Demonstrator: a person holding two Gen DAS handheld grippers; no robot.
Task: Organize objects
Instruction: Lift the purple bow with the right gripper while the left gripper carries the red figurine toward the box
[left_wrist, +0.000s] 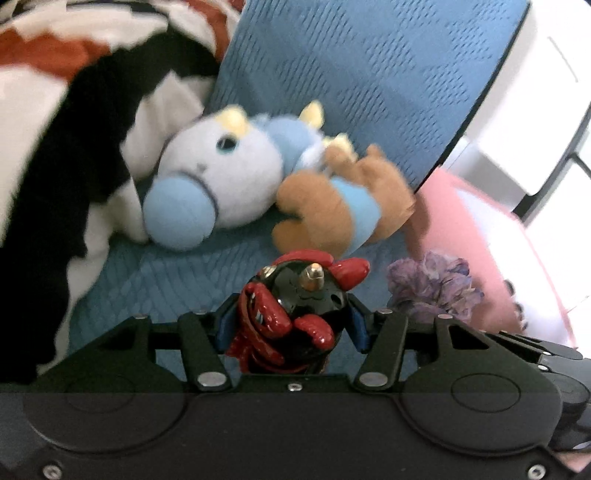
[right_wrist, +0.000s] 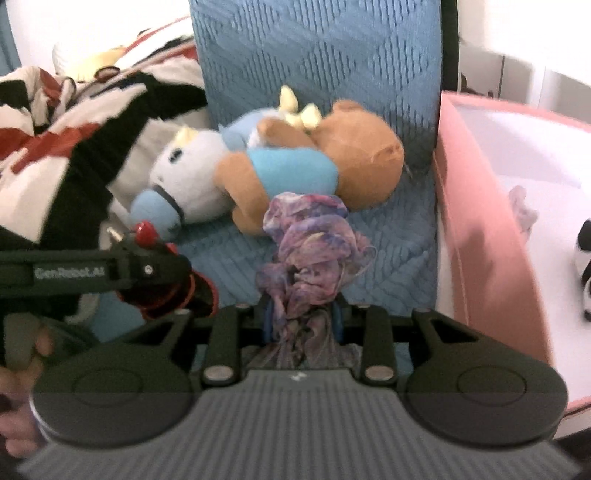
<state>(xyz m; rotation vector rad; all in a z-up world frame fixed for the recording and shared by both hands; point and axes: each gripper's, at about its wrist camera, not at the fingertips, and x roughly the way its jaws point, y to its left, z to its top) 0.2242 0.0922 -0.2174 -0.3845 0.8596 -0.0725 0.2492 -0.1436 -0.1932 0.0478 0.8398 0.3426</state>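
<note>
Here the left claw is clamped on a glossy black-and-red horned figurine, held above the blue chair seat. The right claw pinches a crumpled purple scarf. Beyond them, a white-and-blue plush horse and a brown teddy bear lie touching on the seat. A pink box stands just beside the chair.

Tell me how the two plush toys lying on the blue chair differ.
The white-and-blue plush has a white head, a pale blue snout and small yellow horns; the brown bear is tan and wears a light blue shirt. The white-and-blue plush lies nearer the patterned blanket; the brown bear lies nearer the pink box. Both are soft toys lying on their sides, touching each other.
</note>
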